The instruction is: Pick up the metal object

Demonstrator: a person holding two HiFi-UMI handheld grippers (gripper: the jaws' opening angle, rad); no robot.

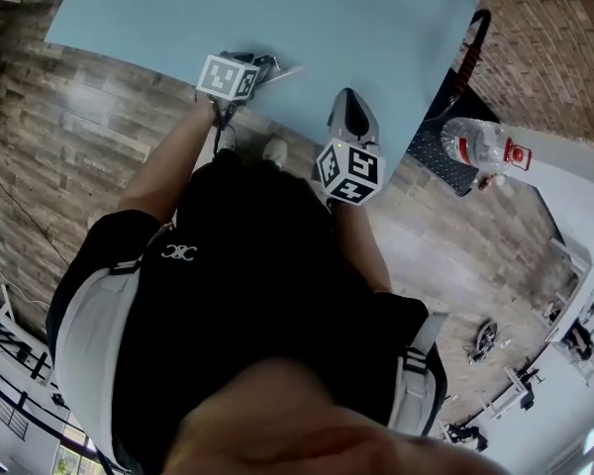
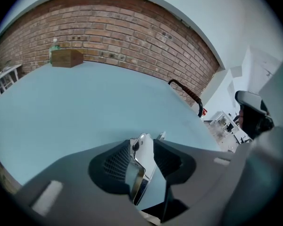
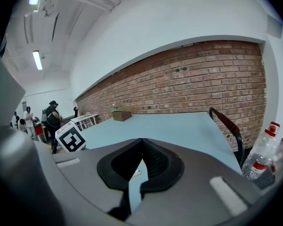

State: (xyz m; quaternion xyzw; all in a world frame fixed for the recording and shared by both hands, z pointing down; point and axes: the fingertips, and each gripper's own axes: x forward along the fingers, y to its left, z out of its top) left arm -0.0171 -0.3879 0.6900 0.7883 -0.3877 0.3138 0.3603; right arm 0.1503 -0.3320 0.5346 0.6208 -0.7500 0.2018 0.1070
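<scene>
A shiny metal object (image 2: 140, 173) stands between the jaws of my left gripper (image 2: 142, 143), over the near edge of the light blue table (image 2: 85, 98). It leans against the left pad (image 2: 117, 163), and a gap separates it from the right pad, so the jaws are open around it. In the head view the left gripper (image 1: 265, 65) is at the table's near edge, and a thin metal tip (image 1: 285, 71) pokes out past it. My right gripper (image 1: 352, 107) lies to its right over the same edge. Its pads (image 3: 141, 141) meet at the tips with nothing between them.
A clear plastic bottle with a red cap (image 1: 478, 144) rests on a black chair (image 1: 455, 117) at the table's right end. A cardboard box (image 2: 66, 58) stands at the far side by the brick wall (image 2: 132, 36). People stand far off to the left (image 3: 52, 117).
</scene>
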